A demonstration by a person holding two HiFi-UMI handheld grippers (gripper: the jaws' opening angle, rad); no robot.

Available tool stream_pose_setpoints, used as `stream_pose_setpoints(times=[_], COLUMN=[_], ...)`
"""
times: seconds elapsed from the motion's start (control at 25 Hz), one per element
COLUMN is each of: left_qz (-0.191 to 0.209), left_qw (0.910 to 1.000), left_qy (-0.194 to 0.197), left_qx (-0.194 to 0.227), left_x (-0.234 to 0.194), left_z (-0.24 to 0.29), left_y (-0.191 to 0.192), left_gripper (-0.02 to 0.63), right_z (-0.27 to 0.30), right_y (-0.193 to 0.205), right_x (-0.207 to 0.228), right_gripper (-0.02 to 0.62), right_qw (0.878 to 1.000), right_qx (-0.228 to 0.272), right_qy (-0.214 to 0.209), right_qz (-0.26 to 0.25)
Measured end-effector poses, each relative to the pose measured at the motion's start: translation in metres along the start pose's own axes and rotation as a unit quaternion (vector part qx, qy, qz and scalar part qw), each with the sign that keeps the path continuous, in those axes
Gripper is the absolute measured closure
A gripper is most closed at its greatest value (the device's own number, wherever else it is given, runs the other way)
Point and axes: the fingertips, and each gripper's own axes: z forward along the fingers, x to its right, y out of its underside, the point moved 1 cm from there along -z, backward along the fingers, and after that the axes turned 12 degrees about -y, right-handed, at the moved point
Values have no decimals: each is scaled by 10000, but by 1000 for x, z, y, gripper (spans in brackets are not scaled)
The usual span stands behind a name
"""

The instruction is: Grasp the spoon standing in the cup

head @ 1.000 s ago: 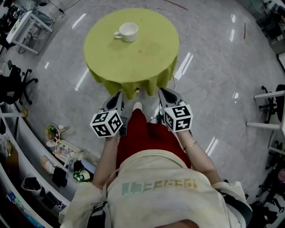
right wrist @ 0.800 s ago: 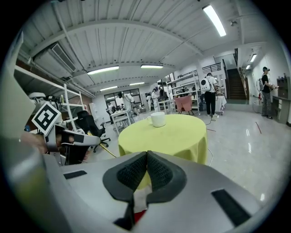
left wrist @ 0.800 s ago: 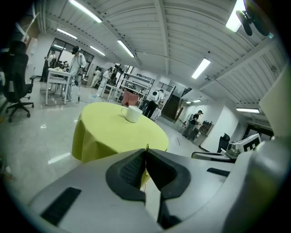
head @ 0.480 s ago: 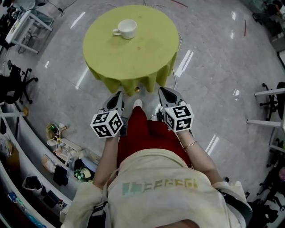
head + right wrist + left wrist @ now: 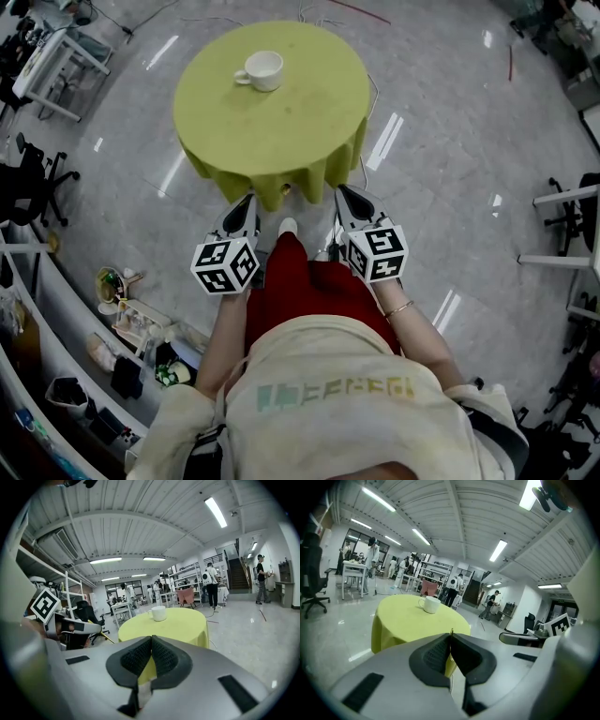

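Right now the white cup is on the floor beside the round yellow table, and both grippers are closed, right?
Not quite. The white cup isn't on the floor; it sits on the round yellow table, toward its far side, as the head view shows. The rest holds: the left gripper and the right gripper are both closed on nothing.

One cup (image 5: 263, 69), one table (image 5: 281, 131) (draped in yellow-green cloth), two grippers (image 5: 249, 199) (image 5: 342, 192).
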Motion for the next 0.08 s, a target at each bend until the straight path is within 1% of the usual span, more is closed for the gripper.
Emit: stream_pose_setpoints(times=[0.08], left_qz=[3], left_qw=[10000], left_qy=[-2], left_qx=[7], left_x=[1], left_z=[-1], left_y=[0], left_gripper=[580], right_z=[-1], right_y=[-2], right_x=[-1], right_gripper=[558], right_qw=[10000], right_qx=[28], right_qy=[-3], right_qz=[-14])
